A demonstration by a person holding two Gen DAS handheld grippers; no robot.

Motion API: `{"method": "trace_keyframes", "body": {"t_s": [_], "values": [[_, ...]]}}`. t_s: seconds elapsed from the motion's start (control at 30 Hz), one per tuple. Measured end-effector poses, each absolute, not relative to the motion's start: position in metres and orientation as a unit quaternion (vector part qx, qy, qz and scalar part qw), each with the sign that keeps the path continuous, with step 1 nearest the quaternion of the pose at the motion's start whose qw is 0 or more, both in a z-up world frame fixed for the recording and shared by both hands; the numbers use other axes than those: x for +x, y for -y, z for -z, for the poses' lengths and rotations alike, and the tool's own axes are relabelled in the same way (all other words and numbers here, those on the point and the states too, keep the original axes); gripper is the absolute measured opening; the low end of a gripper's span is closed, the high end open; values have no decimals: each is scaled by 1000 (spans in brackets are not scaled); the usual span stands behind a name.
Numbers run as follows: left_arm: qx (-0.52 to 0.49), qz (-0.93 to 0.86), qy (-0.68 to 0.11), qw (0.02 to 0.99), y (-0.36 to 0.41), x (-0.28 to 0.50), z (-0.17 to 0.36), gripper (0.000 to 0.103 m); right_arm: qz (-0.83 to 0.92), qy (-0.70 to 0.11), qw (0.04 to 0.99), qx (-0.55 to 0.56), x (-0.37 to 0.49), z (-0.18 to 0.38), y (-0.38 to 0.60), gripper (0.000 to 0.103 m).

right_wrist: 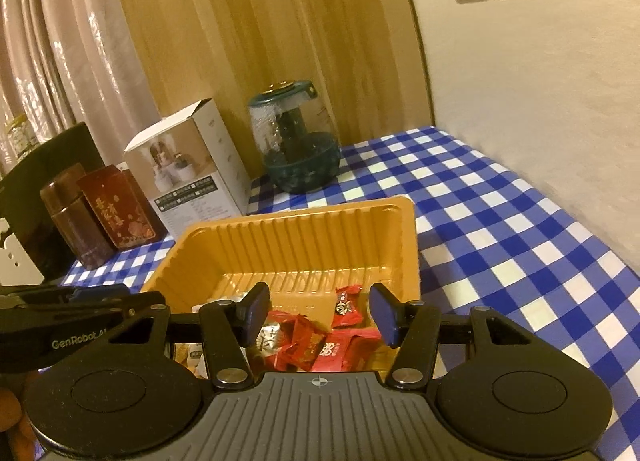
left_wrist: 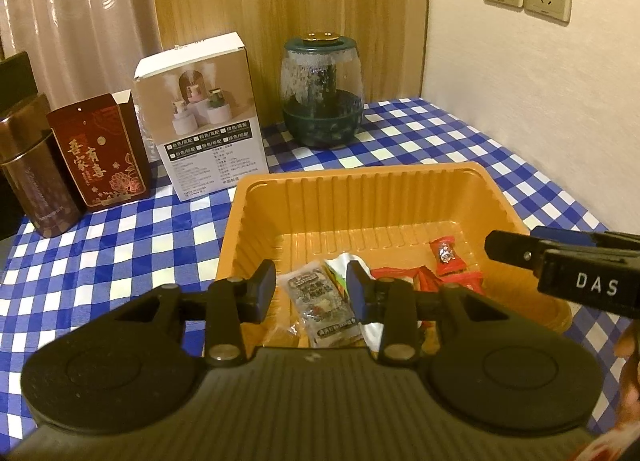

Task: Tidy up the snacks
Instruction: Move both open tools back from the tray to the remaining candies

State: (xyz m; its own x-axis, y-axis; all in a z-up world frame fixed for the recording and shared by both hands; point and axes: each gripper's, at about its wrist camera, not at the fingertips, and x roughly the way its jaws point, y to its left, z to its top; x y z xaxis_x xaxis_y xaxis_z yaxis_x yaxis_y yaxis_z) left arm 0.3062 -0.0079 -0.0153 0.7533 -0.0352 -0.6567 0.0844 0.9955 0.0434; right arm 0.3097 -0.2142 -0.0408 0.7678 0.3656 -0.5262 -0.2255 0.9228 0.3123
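Both sets of jaws stand spread and hold nothing over the orange tray (right_wrist: 304, 229), low centre of each frame. Snacks (right_wrist: 316, 341) lie piled at its near end. I judge my left gripper (left_wrist: 311, 285) and right gripper (right_wrist: 318, 315) could collide, or snag the light tray.

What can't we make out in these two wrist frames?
- Near end of the orange tray: left wrist view, hidden behind the left tool.
- Snacks at the tray's near left: right wrist view, covered by the right tool body.
- Print on the grey snack packet: too small and blurred.
- White box label text: too small in both views.
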Motion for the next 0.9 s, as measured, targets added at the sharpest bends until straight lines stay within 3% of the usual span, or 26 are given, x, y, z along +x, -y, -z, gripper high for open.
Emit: {"method": "trace_keyframes", "body": {"t_s": [0.9], "values": [[23,20,-366,930,-2,212,20,41,-139,-317,932,111,226,40,242,56]]}}
